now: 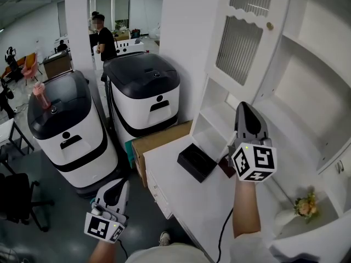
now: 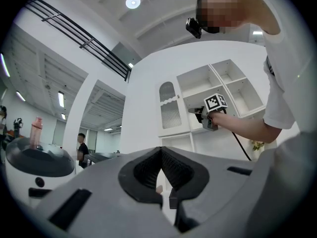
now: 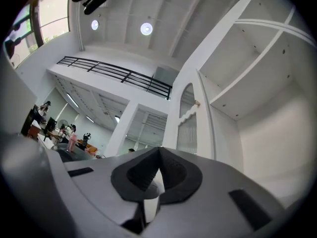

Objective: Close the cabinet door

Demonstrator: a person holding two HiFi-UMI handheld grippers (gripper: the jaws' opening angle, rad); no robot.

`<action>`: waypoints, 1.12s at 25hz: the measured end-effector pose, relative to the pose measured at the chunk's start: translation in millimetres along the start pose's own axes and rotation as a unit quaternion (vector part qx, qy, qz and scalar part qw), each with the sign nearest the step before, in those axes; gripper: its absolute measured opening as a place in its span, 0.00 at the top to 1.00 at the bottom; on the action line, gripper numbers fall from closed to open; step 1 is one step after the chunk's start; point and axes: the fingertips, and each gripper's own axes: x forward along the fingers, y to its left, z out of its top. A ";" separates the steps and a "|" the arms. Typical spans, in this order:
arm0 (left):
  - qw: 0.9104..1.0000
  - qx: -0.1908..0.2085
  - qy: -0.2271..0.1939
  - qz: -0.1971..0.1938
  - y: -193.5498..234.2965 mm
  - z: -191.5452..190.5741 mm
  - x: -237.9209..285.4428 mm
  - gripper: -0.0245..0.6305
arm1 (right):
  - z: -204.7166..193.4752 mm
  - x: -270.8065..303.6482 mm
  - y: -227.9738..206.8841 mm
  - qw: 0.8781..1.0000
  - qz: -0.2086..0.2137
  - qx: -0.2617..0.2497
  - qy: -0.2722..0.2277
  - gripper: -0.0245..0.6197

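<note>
Behind everything is a big office room, with a person (image 1: pixel 104 37) standing far back. Two white and black machines (image 1: pixel 71 130) stand on the floor at the left. Low down near them is the left gripper (image 1: pixel 117 186). Its jaws are pressed together with nothing in them. On the white counter (image 1: pixel 186 201) lies a black box (image 1: pixel 196 161). Next comes the right gripper (image 1: pixel 244 107), also closed tight and empty, held up in front of the white cabinet (image 1: pixel 307 92). The cabinet door (image 1: pixel 241 37), with its small knob (image 1: pixel 269 26), hangs wide open above that gripper and does not touch it. Flowers (image 1: pixel 306 206) sit at the far right.
</note>
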 end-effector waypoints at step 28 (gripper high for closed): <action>0.991 0.003 -0.036 0.128 56.9 41.3 -128.5 0.96 | -0.7 -166.0 63.4 0.999 0.034 0.014 0.038 0.96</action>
